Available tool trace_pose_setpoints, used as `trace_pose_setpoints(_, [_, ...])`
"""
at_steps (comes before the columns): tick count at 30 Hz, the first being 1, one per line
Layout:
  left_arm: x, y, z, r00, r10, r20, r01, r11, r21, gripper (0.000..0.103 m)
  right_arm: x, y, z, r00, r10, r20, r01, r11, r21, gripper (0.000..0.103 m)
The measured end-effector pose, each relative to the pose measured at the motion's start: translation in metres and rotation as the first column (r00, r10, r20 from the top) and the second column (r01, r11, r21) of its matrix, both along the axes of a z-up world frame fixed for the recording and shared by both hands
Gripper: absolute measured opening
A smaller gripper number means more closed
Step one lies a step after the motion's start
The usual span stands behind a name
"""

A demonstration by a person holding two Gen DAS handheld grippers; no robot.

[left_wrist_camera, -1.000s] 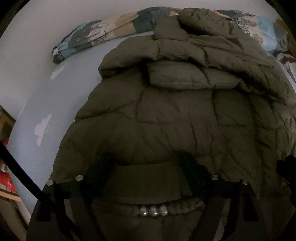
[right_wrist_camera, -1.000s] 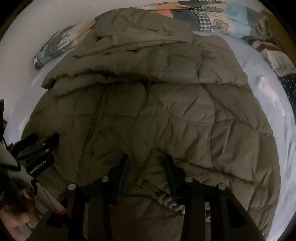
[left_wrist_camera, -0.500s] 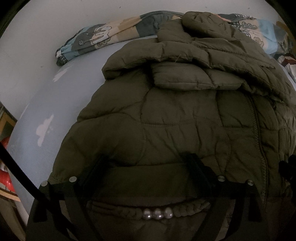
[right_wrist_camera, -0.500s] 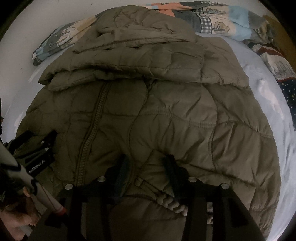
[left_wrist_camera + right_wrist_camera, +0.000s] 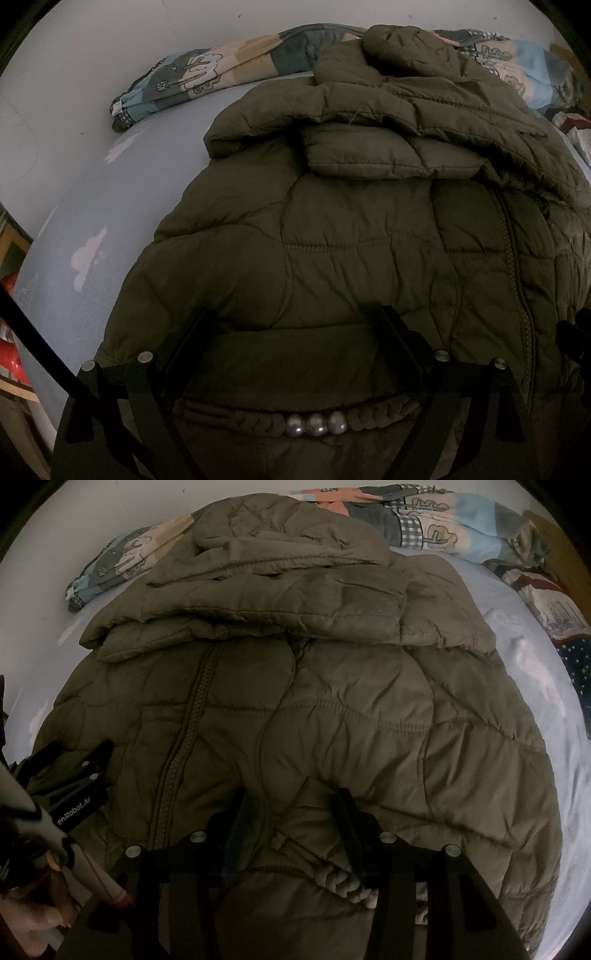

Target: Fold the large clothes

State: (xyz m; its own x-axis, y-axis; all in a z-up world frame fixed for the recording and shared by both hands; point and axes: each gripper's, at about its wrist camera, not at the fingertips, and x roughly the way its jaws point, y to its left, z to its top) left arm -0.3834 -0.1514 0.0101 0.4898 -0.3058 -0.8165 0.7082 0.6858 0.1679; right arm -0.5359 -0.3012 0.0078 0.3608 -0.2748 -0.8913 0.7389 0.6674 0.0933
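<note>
A large olive quilted jacket point(image 5: 369, 240) lies front up on the pale blue bed, sleeves folded across its chest and hood at the far end; it also fills the right wrist view point(image 5: 332, 709). My left gripper point(image 5: 291, 317) is open, its fingers spread over the jacket's near hem on the left side, above a braided cord with three silver beads point(image 5: 316, 424). My right gripper point(image 5: 291, 797) has its fingers part closed around a raised fold of the hem right of the zipper point(image 5: 184, 746). The left gripper shows at the left of the right wrist view point(image 5: 74, 775).
A patterned blanket point(image 5: 207, 77) is bunched along the far edge of the bed against the white wall, seen also in the right wrist view point(image 5: 461, 528). Bare blue sheet point(image 5: 92, 221) lies left of the jacket and also right of it point(image 5: 535, 664). More bedding point(image 5: 554, 602) sits far right.
The jacket's lower part has settled flatter on the bed and the zipper line has straightened. Both grippers have stayed at the near hem, drawing back slightly.
</note>
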Motion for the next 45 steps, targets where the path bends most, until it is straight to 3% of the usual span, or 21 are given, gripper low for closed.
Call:
trace_pose_setpoints(33, [-0.003,-0.001,-0.002,1.000,0.006,0.004,-0.006,1.000,-0.006,0.090,-0.003,0.006,0.002,1.000,-0.002,0.010,0.002,1.000,0.003,0.061])
trace_pose_setpoints(36, [-0.002,-0.001,0.001,1.000,-0.007,-0.004,0.007,1.000,0.001,0.090,-0.002,0.006,0.002,1.000,-0.003,0.023,0.003,1.000,0.018,0.067])
trace_pose_setpoints(39, [0.005,0.000,0.008,0.998,-0.037,-0.046,0.038,0.999,0.009,0.090,0.000,0.004,0.002,0.998,0.027,0.060,-0.031,0.996,0.081,0.090])
trace_pose_setpoints(45, [0.015,0.015,0.028,0.999,-0.048,-0.025,0.047,0.998,-0.035,0.090,-0.002,0.011,0.020,0.998,0.062,0.030,-0.062,0.998,0.005,0.091])
